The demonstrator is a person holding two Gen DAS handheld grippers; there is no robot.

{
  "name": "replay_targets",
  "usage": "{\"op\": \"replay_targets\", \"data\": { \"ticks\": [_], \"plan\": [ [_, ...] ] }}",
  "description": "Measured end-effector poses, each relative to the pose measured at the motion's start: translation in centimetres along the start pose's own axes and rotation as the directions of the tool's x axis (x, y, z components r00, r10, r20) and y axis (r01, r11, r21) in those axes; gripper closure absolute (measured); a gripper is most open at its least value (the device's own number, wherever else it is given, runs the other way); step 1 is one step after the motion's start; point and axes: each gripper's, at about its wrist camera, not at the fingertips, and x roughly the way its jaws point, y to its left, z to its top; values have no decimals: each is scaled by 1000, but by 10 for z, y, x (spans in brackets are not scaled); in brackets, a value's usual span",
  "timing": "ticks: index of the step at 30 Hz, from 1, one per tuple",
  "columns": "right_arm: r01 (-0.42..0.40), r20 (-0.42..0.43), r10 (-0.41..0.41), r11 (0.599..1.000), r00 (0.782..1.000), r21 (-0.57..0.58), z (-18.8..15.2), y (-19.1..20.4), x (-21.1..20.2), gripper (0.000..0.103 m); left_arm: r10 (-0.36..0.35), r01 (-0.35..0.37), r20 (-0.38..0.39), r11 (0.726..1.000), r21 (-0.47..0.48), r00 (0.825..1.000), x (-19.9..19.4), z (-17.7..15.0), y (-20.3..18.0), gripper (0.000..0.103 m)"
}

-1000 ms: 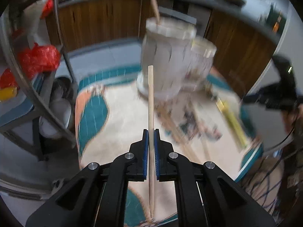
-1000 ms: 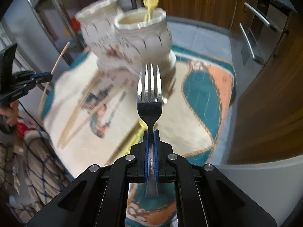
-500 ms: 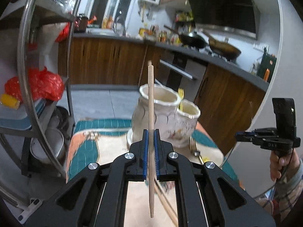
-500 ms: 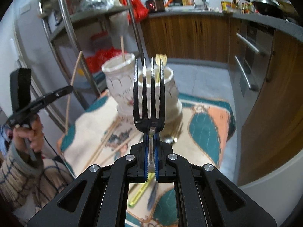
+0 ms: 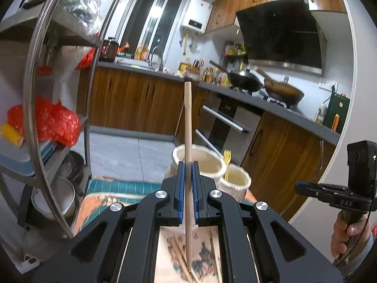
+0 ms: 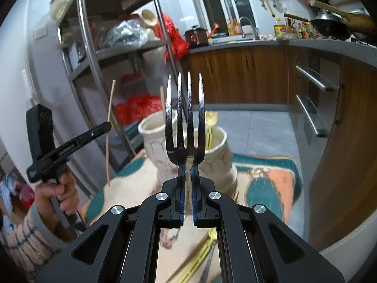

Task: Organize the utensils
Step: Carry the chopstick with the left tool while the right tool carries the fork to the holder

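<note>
Both grippers have tipped up since a moment ago, so the kitchen counters now fill the view and the mat sits low. The left gripper (image 5: 187, 181) is squeezed tight on a wooden chopstick (image 5: 187, 127). The chopstick stands almost straight up, with its thin end pointing down over the mat (image 5: 132, 186). Behind it stand two white jars. The big jar (image 5: 205, 162) is right behind the chopstick, and the small jar (image 5: 235, 179) is touching it on the right. A yellow spoon (image 5: 227, 160) sticks up out of the small jar. More chopsticks (image 5: 179, 254) lie flat on the mat under the gripper.

The right gripper (image 6: 187, 184) is squeezed tight on a shiny fork (image 6: 183, 118). The fork stands up with its four points at the top. It is in front of the two jars (image 6: 155, 146), and the yellow spoon (image 6: 210, 125) shows just past it. A single chopstick (image 6: 162, 101) stands in the far jar. From this side the left gripper (image 6: 103, 127) is seen off to the left, holding its chopstick (image 6: 109, 127) up in the air beside the metal shelf (image 6: 94, 54). A yellow thing (image 6: 198, 259) lies on the mat (image 6: 266, 184) near the bottom, too blurry to name.
</note>
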Motion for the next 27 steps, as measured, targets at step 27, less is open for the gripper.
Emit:
{"op": "replay_targets", "data": {
  "ticks": [27],
  "plan": [
    [95, 196, -83, 994, 977, -52, 55, 7, 38, 97, -11, -3, 342, 999, 40, 940, 47, 48, -29, 97]
  ]
}}
